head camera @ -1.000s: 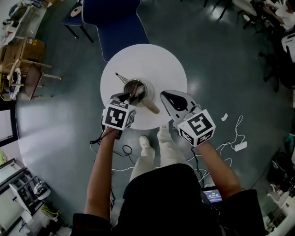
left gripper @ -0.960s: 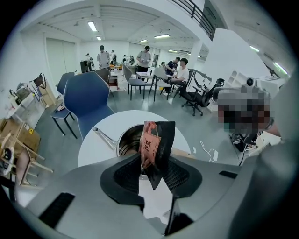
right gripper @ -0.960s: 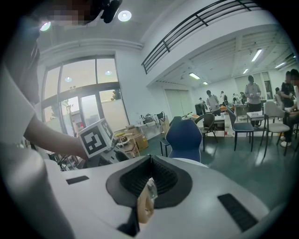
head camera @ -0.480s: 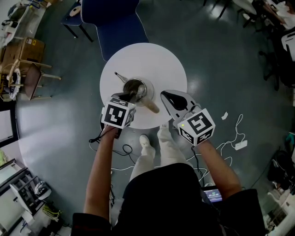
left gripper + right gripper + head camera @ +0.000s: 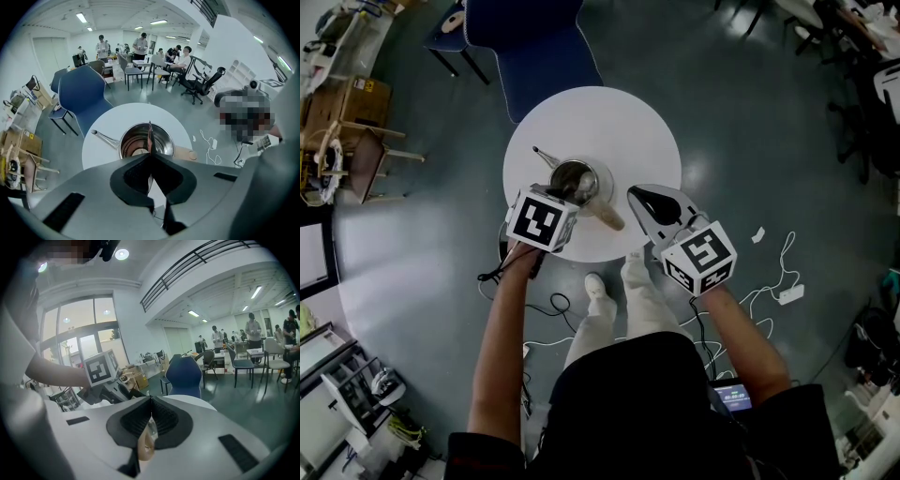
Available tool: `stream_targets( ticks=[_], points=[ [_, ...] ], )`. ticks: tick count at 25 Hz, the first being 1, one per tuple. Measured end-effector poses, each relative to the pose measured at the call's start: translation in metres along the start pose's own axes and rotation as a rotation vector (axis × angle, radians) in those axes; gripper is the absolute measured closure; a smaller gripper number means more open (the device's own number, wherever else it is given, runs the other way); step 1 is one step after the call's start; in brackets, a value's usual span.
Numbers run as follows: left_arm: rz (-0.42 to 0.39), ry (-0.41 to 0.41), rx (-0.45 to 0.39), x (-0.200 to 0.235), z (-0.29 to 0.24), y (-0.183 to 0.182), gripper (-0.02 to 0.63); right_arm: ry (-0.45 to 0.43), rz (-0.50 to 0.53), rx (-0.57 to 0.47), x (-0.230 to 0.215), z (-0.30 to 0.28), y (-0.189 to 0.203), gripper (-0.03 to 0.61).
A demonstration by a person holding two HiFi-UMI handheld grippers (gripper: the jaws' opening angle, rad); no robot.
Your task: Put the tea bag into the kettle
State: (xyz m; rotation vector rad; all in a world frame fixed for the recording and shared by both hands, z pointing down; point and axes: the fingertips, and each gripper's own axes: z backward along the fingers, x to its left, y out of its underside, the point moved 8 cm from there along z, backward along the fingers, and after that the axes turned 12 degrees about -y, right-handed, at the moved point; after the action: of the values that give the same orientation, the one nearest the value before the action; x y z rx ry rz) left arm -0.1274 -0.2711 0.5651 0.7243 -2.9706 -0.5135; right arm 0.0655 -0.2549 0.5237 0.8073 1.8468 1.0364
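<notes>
The left gripper [image 5: 150, 153] has just been closing from wide open. Its jaws now stand clamped on a thin reddish-brown sliver, seen edge-on, that sticks out past the tips at the centre of the left gripper view. I take it for the tea bag [image 5: 149, 135] or its tag, though the view shows no more than that edge. In the head view its marker cube [image 5: 542, 218] sits a little higher in the frame than half a second ago and covers the dark jaws that showed over the rim then. The sliver lines up with the open mouth of the steel kettle [image 5: 165, 140], so by my reading the bag is gripped but not yet in. A pale patch on the kettle's floor may be a reflection; I cannot tell. The thin spout [image 5: 104, 138] points to the frame's left and the wooden handle [image 5: 607, 217] to the lower right, on the round white table [image 5: 619, 122]. The right gripper [image 5: 151, 399] is pressed shut, holding nothing I can see, with something tan, likely that handle, showing through the gap behind its pads. A blue chair [image 5: 539, 56] stands at the top of the head view.
</notes>
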Motion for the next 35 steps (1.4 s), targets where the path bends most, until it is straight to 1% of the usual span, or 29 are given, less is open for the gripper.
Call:
stream_targets(
  ticks=[3,7,10,12,13,14,15,18,20,23,25,27,31,35],
  points=[
    [-0.037,0.008,0.025,-0.001,0.004,0.0,0.597,0.001,-0.005,-0.001,-0.003,0.0,0.002,0.56],
    [-0.111,-0.024,0.065,0.001,0.008,-0.004,0.597,-0.001,-0.007,-0.004,-0.006,-0.001,0.001,0.56],
    [-0.147,-0.033,0.102,0.002,0.004,-0.008,0.597,-0.003,-0.006,-0.003,-0.006,-0.001,0.0,0.56],
    [-0.161,-0.032,0.1,0.001,-0.001,-0.011,0.597,-0.003,-0.007,-0.001,-0.006,-0.001,0.0,0.56],
    [-0.167,-0.027,0.078,0.001,-0.004,-0.014,0.597,-0.002,-0.007,0.0,-0.007,-0.001,0.0,0.56],
    [-0.169,-0.023,0.05,0.0,-0.007,-0.017,0.595,-0.002,-0.008,0.001,-0.008,0.0,0.0,0.56],
    [-0.168,-0.026,0.04,0.0,-0.009,-0.017,0.595,-0.001,-0.01,0.002,-0.009,0.001,0.001,0.56],
    [-0.162,-0.048,0.062,0.002,-0.01,-0.011,0.595,0.005,-0.014,0.004,-0.014,0.003,0.003,0.56],
    [-0.159,-0.05,0.034,0.001,-0.013,-0.012,0.589,0.009,-0.016,0.009,-0.016,0.003,0.006,0.56],
    [-0.151,-0.033,-0.002,-0.001,-0.014,-0.014,0.517,0.009,-0.014,0.015,-0.016,0.002,0.008,0.56],
    [-0.141,-0.03,-0.008,0.001,-0.014,-0.015,0.517,0.009,-0.014,0.019,-0.016,0.001,0.009,0.56],
    [-0.122,-0.036,0.015,0.004,-0.01,-0.01,0.519,0.01,-0.014,0.024,-0.014,0.0,0.009,0.56],
    [-0.1,-0.031,-0.026,0.004,-0.001,-0.007,0.551,0.013,-0.005,0.026,-0.01,-0.001,0.006,0.56],
    [-0.089,-0.04,-0.068,0.006,0.015,-0.001,0.592,0.015,0.022,0.019,0.001,-0.003,-0.005,0.56]
  ],
)
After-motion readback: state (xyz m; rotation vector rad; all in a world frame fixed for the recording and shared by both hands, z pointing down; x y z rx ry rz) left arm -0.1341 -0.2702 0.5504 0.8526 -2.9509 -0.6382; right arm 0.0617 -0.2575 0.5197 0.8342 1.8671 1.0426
